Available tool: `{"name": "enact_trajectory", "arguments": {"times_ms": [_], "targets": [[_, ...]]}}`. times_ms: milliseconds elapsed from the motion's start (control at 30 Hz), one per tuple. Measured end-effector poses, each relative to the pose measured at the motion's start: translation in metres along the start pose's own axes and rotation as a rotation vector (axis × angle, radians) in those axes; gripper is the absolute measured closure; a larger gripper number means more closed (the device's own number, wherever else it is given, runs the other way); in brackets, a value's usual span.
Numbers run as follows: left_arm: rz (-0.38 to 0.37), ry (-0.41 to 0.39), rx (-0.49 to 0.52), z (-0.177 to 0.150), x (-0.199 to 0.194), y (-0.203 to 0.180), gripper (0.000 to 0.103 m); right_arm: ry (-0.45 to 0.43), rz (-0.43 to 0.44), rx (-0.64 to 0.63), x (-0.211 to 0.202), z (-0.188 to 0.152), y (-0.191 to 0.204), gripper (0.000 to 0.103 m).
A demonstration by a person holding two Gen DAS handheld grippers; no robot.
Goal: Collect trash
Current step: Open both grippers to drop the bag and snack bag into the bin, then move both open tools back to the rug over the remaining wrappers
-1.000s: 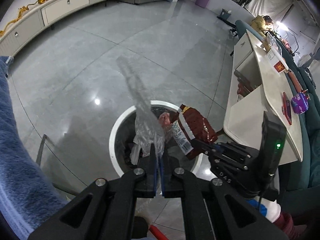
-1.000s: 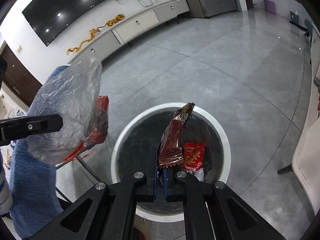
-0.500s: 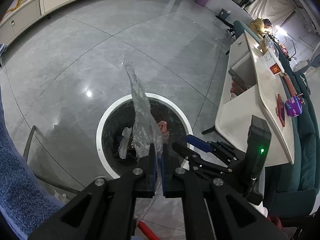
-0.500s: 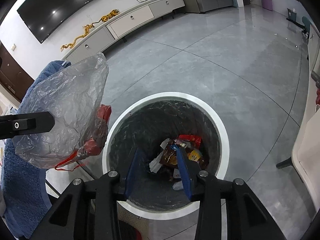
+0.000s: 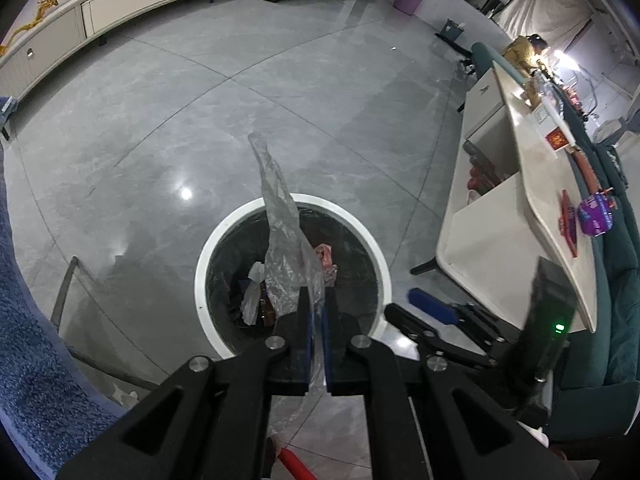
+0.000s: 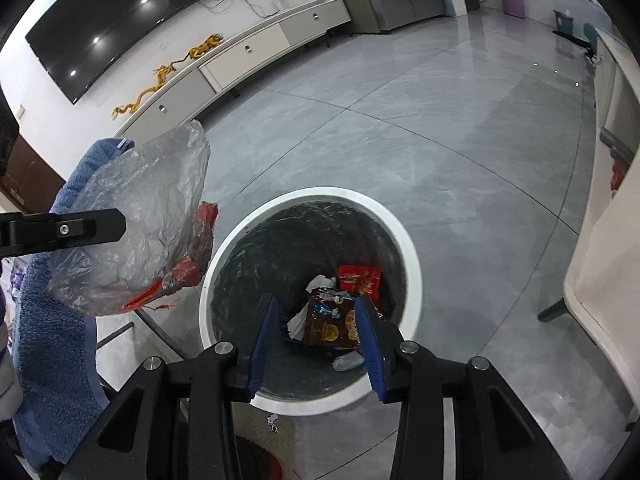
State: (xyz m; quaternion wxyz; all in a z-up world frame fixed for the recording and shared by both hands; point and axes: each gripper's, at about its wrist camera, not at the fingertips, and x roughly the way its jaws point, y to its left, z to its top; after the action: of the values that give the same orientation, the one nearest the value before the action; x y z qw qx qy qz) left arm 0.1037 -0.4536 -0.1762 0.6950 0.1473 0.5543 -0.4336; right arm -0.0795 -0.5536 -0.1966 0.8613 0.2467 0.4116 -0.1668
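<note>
A round white-rimmed trash bin (image 5: 208,256) with a black liner stands on the grey floor; it also shows in the right wrist view (image 6: 412,264). My left gripper (image 5: 317,320) is shut on a clear plastic bag (image 5: 280,240), held over the bin's near edge. From the right wrist view the bag (image 6: 136,224) hangs left of the bin with red wrapper scraps in it. My right gripper (image 6: 316,344) is open and empty above the bin. A dark brown snack packet (image 6: 330,322) lies inside on other wrappers.
A white table (image 5: 532,184) with items on it stands to the right of the bin. A blue towel (image 6: 48,320) hangs at the left. A long white cabinet (image 6: 240,56) runs along the far wall.
My right gripper opened and dropped the brown snack packet into the bin. My left gripper kept its hold on the plastic bag and moved closer over the bin.
</note>
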Motion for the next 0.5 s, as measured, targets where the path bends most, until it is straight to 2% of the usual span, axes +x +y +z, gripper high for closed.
{"name": "enact_trajectory", "arguments": {"times_ms": [100, 300, 500], "targets": [[0.027, -0.009, 0.011, 0.001, 0.003, -0.002, 0.098, -0.01, -0.004, 0.017, -0.006, -0.003, -0.005, 0.064], [-0.062, -0.007, -0.034, 0.001, 0.013, 0.003, 0.098, -0.019, -0.012, 0.047, -0.011, -0.009, -0.012, 0.063], [-0.04, 0.046, 0.009, 0.004, 0.025, -0.006, 0.098, -0.01, -0.019, 0.066, -0.012, -0.016, -0.02, 0.061]]}}
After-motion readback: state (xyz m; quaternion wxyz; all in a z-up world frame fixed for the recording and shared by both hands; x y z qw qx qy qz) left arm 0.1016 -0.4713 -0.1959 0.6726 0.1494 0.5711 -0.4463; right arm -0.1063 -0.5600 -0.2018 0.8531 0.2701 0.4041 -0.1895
